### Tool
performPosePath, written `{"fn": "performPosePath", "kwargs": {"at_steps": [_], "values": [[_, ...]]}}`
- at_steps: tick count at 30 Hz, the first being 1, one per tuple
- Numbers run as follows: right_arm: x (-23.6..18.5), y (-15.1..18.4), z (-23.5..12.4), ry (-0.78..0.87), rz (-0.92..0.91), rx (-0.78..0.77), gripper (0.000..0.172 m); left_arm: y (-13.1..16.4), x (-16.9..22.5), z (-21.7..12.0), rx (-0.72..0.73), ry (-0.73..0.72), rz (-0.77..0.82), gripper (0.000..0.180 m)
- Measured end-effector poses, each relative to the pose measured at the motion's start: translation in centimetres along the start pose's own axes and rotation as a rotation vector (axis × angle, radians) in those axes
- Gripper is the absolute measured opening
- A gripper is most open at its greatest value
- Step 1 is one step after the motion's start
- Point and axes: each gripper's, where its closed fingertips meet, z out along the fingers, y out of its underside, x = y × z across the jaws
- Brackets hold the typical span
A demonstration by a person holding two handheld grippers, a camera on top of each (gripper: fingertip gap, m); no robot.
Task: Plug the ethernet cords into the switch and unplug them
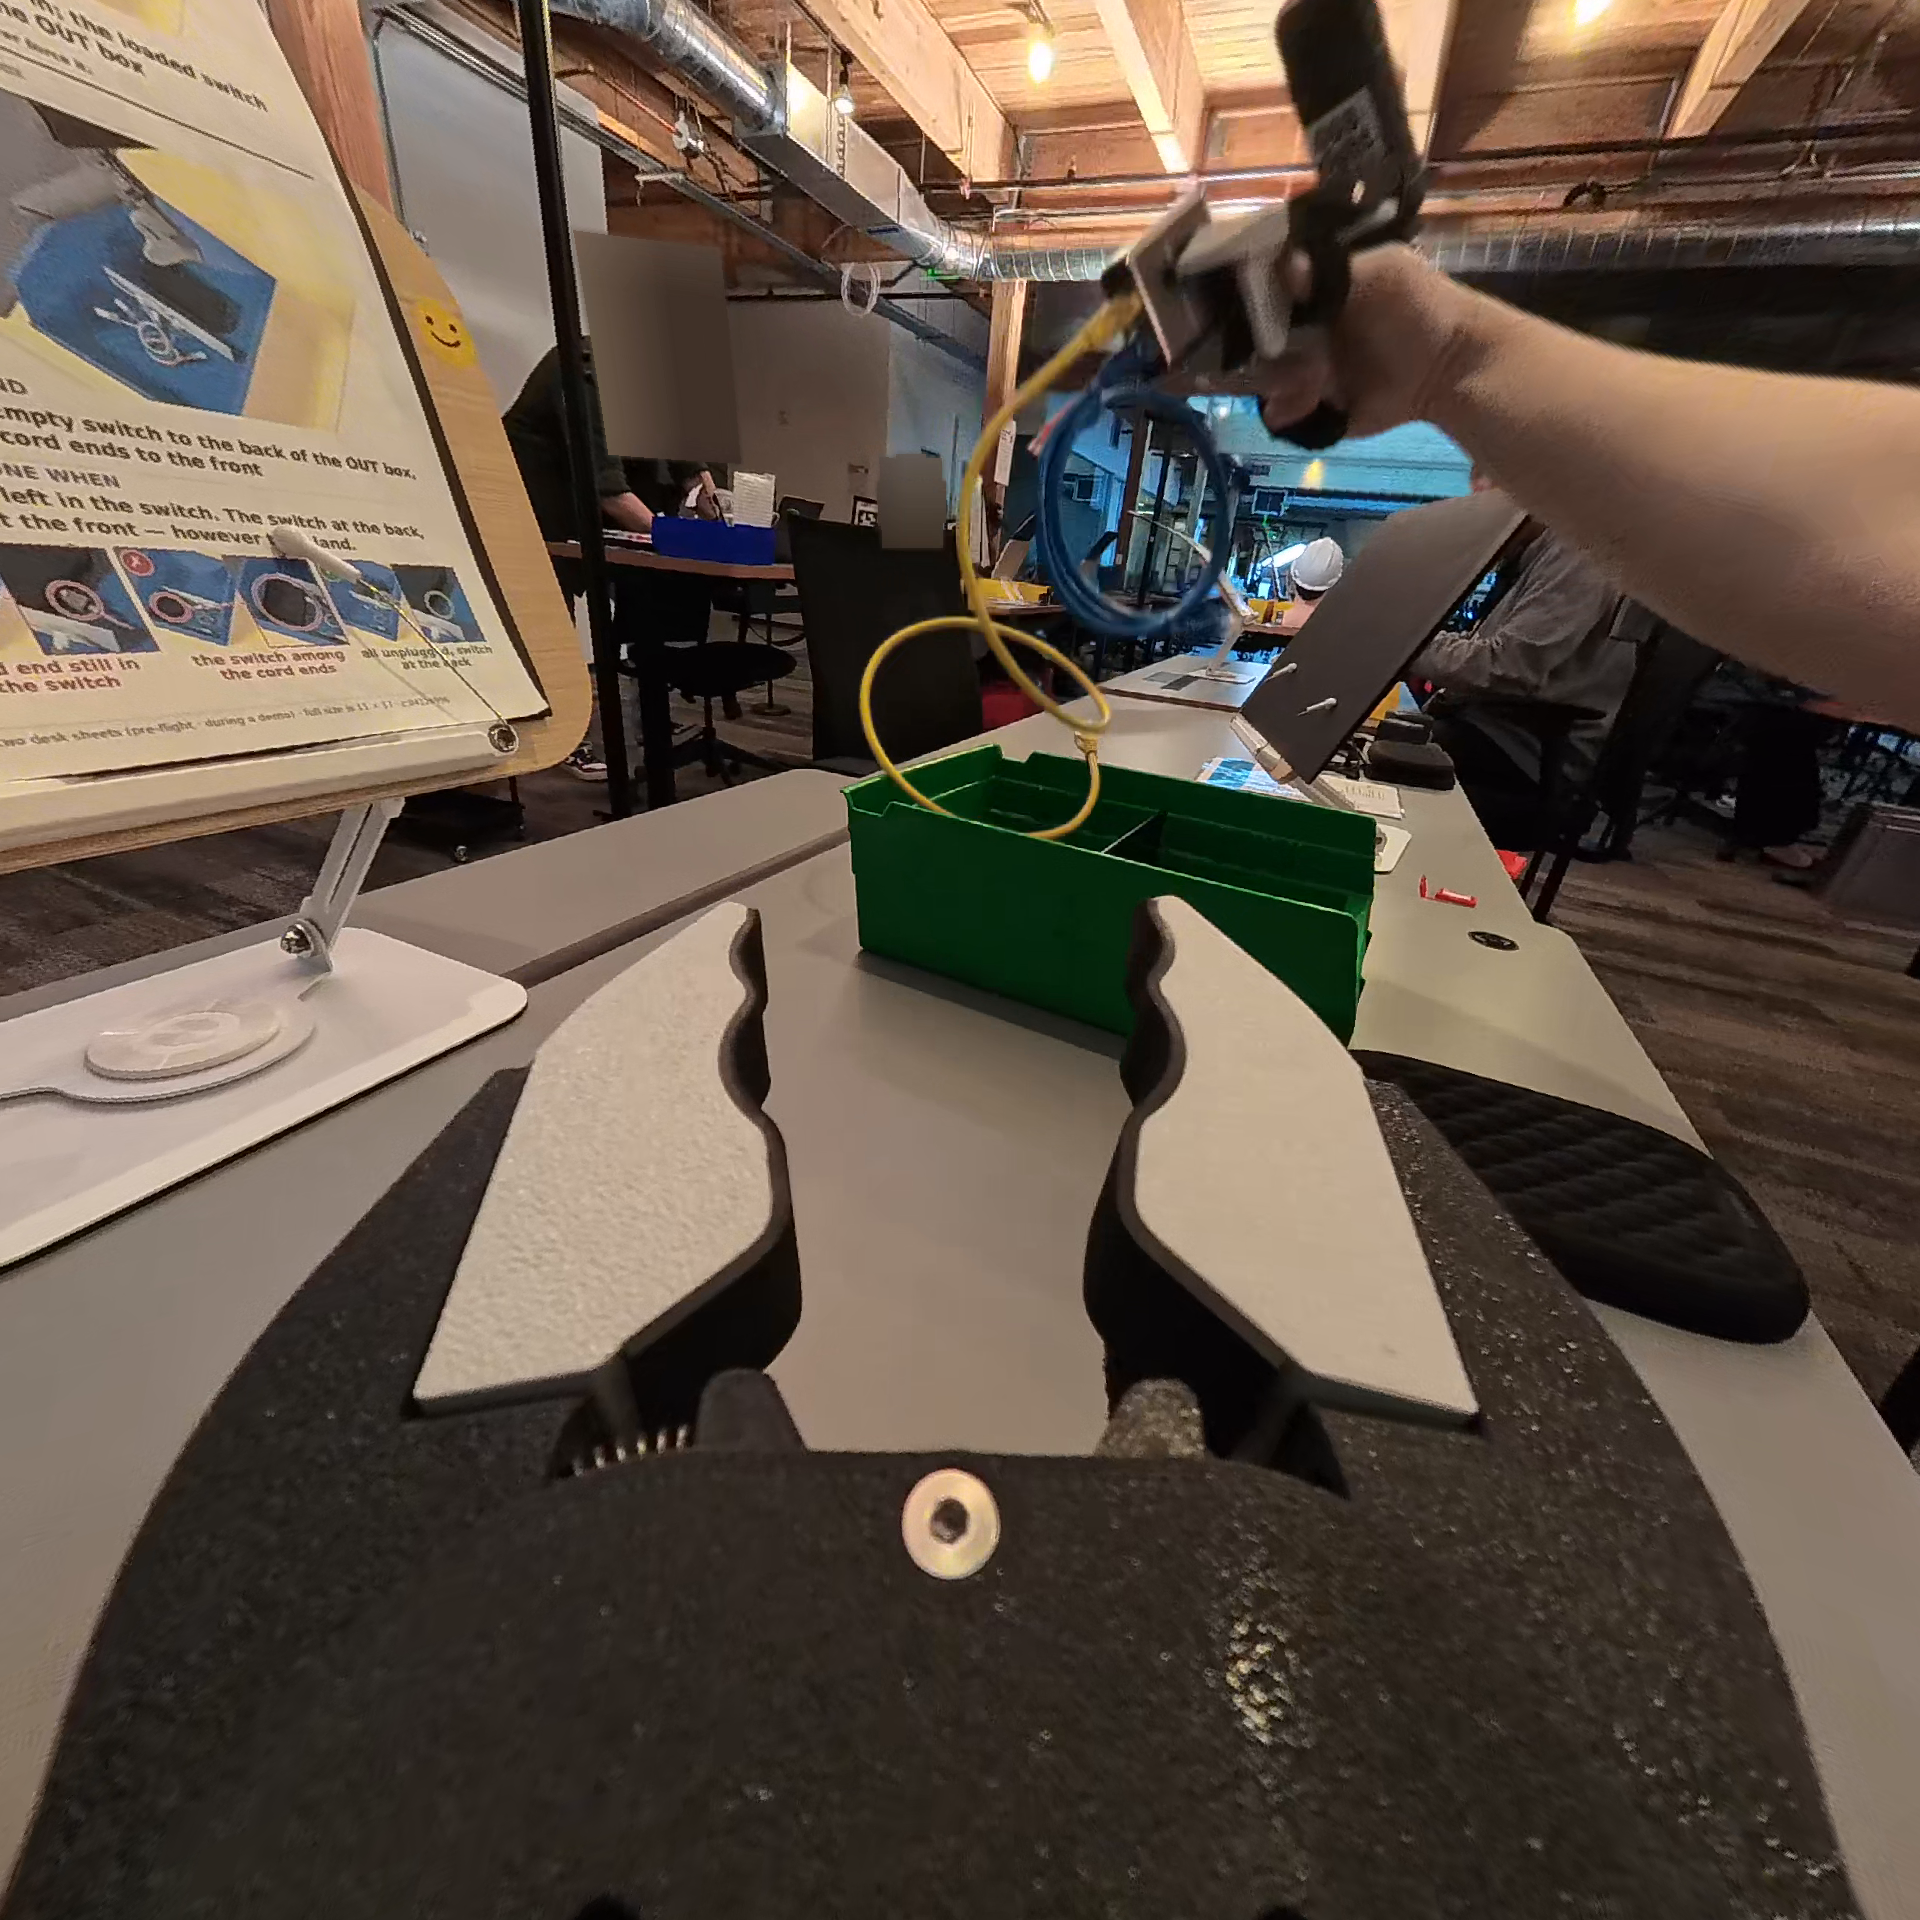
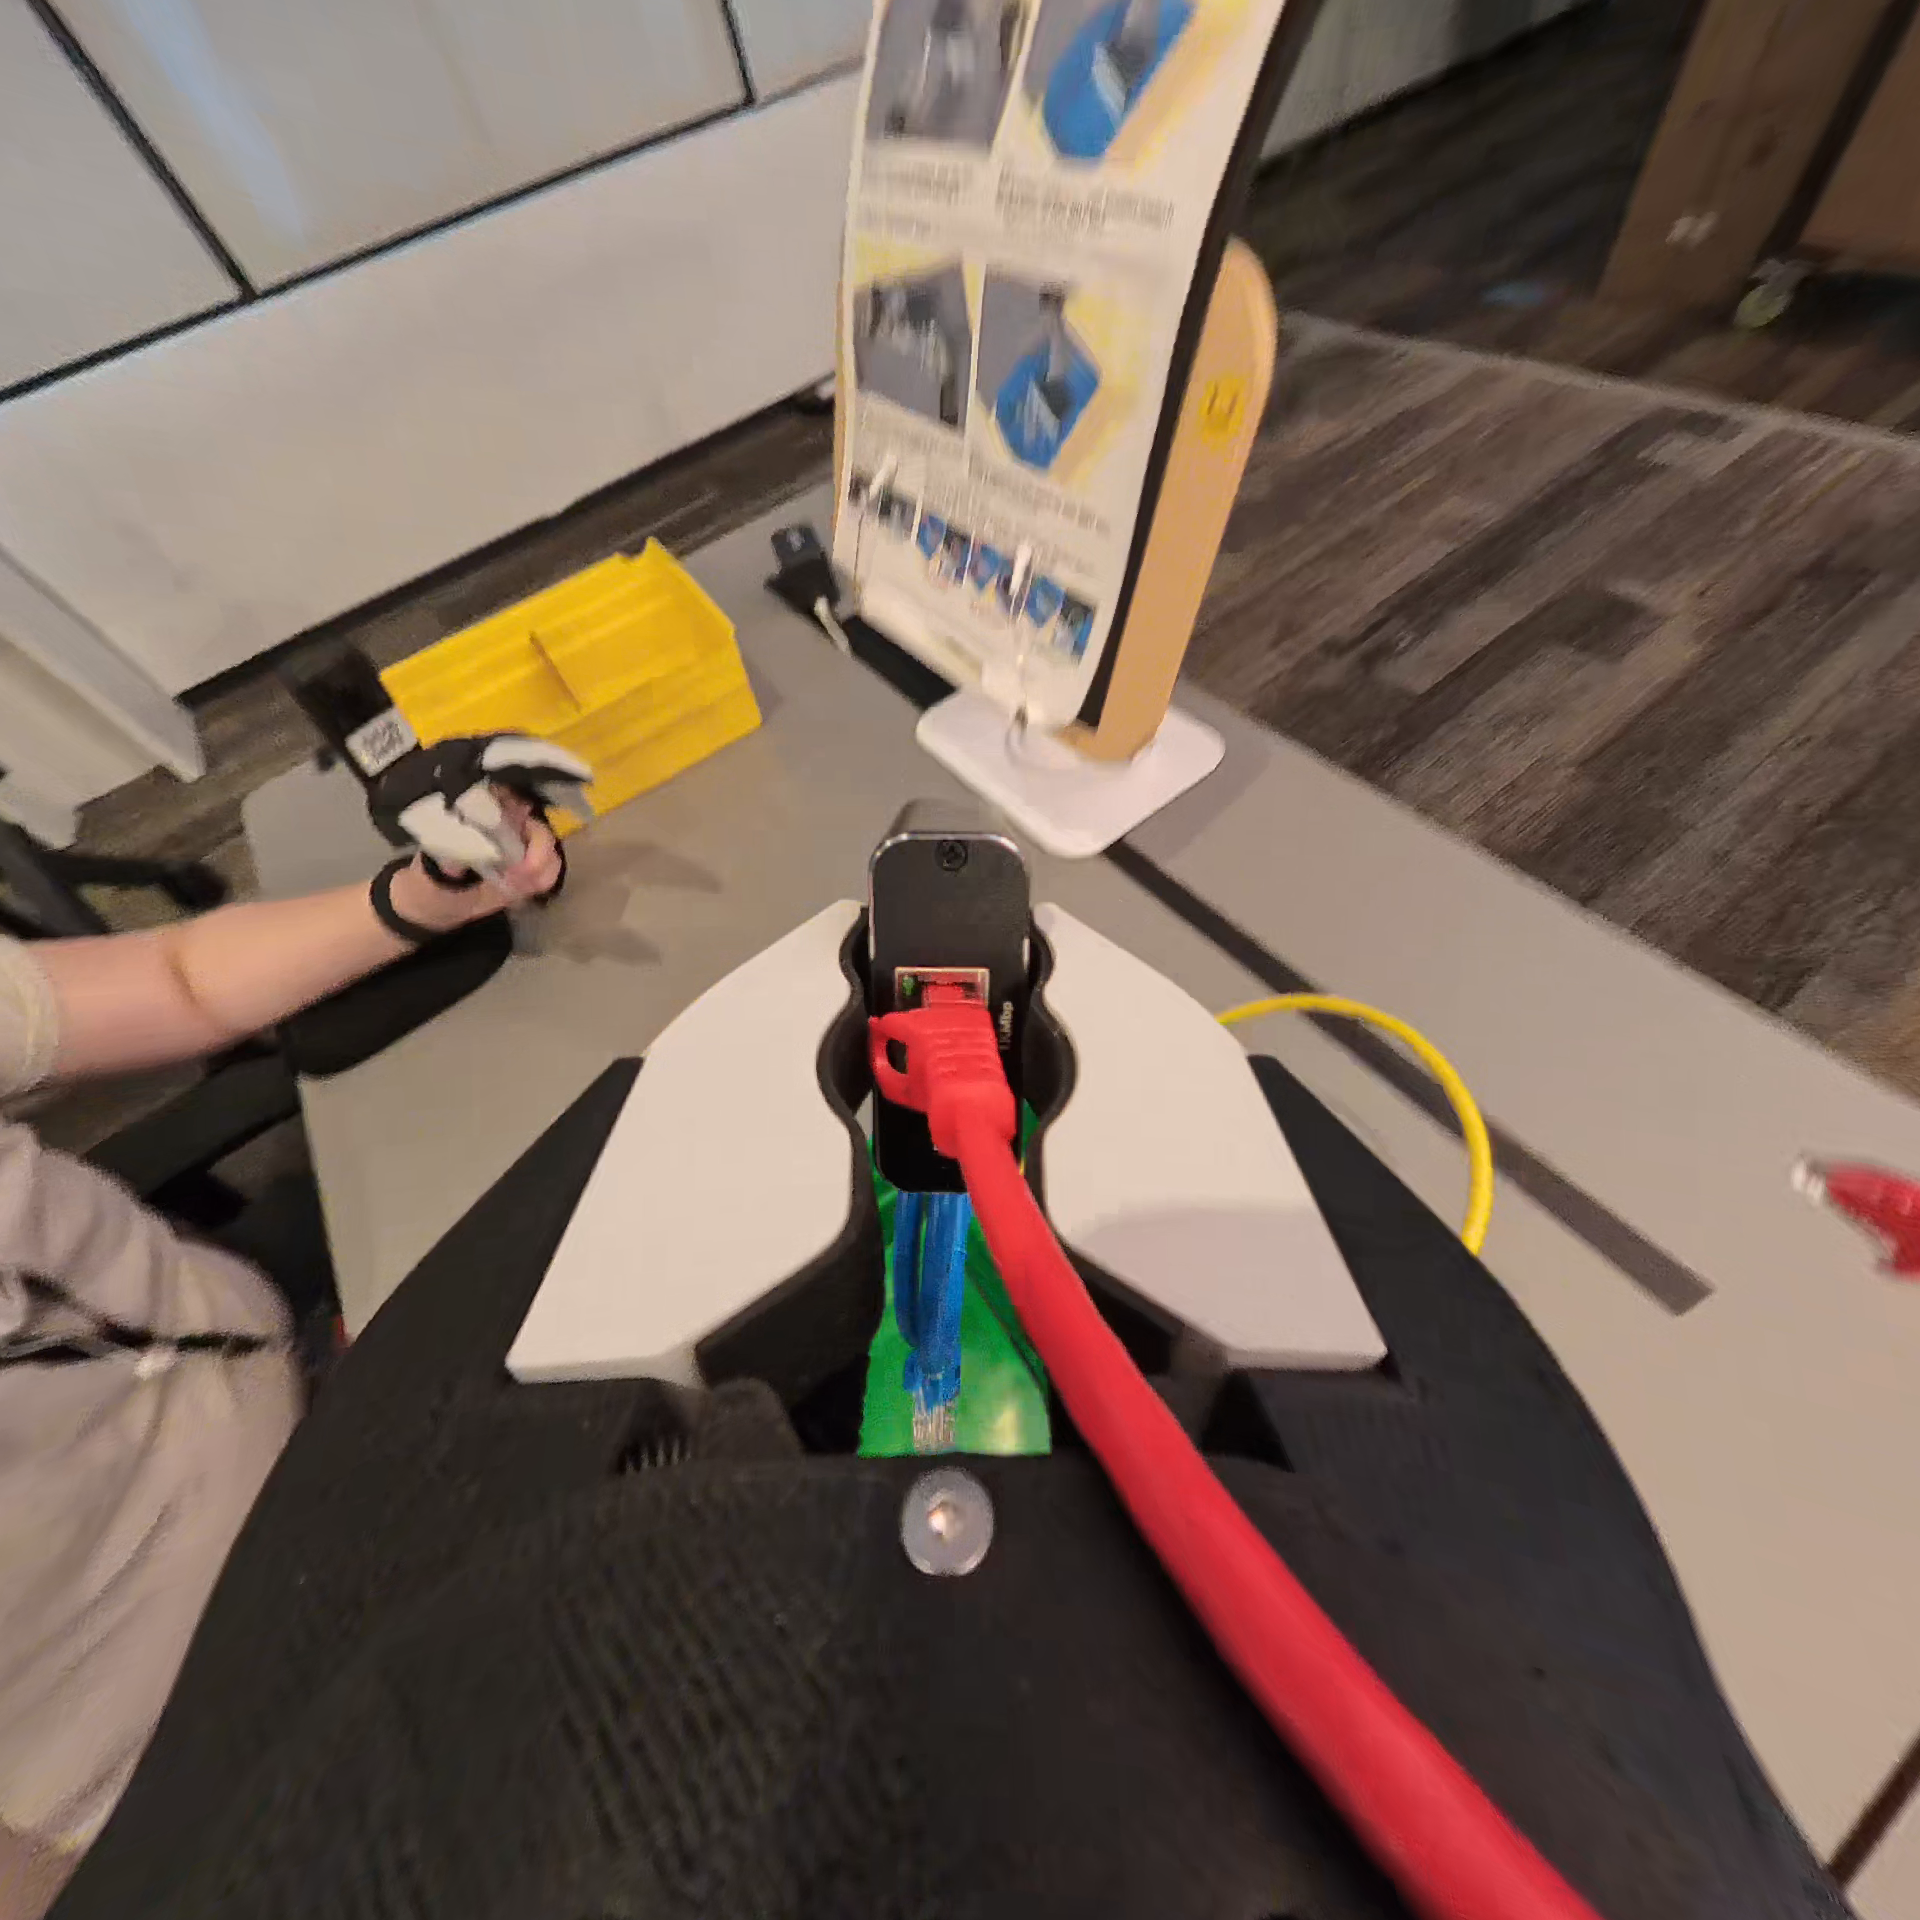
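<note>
Right tongs [image 2: 951, 940]: clamped on a black switch [image 2: 948, 914], a pad pressed to each of its narrow sides; the switch stands up between the fingers and past their tips.
Red cord [image 2: 1091, 1320]: plugged into the switch's port between the pads, running back over the tongs' body.
Blue cord [image 2: 930, 1309] and yellow cord [image 2: 1455, 1101]: hanging below the right tongs; blue seen through the finger gap, yellow looping out to the right.
Green bin [image 1: 1101, 904]: on the bench [image 1: 935, 1143] under the right tongs, the yellow loop dipping into it.
Left tongs [image 1: 945, 935]: wide apart, nothing between the pads, low over the bench; green bin just beyond the fingertips.
Yellow bin [image 2: 582, 675]: just behind the left tongs.
Instruction board [image 1: 208, 416]: on a white stand, left of the left tongs.
</note>
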Motion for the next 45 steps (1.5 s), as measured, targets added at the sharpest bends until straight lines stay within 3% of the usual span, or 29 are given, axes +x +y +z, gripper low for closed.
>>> {"fn": "performPosePath", "kwargs": {"at_steps": [3,6,12,17,20,25,33,40,45], "values": [[1.5,4.4,1.8,-0.068,0.061,-0.120,0.026,0.1,0.0,0.1,-0.005,0.006,-0.007,0.066],[4.2,8.1,3.7,-0.037,0.066,-0.185,0.026,0.5,0.1,0.2,-0.019,0.022,-0.023,0.066],[6.2,12.3,8.5,-0.067,-0.215,-0.262,0.026,1.0,0.7,0.6,-0.043,0.044,-0.016,0.066],[5.4,14.3,10.7,-0.240,-0.086,-0.406,0.026,1.5,1.2,0.9,-0.066,0.065,-0.014,0.066],[7.7,16.0,11.6,-0.179,0.059,-0.485,0.028,1.7,1.4,1.0,-0.080,0.072,-0.013,0.066],[8.2,18.4,10.8,-0.132,0.102,-0.495,0.028,1.6,1.5,1.0,-0.074,0.078,-0.021,0.066],[3.5,19.2,9.1,-0.175,-0.010,-0.359,0.027,1.9,2.0,1.3,-0.089,0.091,-0.015,0.066],[0.9,20.7,7.3,-0.157,0.206,-0.466,0.029,1.9,2.3,1.4,-0.090,0.099,-0.008,0.065],[-1.5,21.6,7.4,-0.101,-0.085,-0.464,0.027,2.1,2.5,1.6,-0.098,0.107,-0.013,0.065]]}}
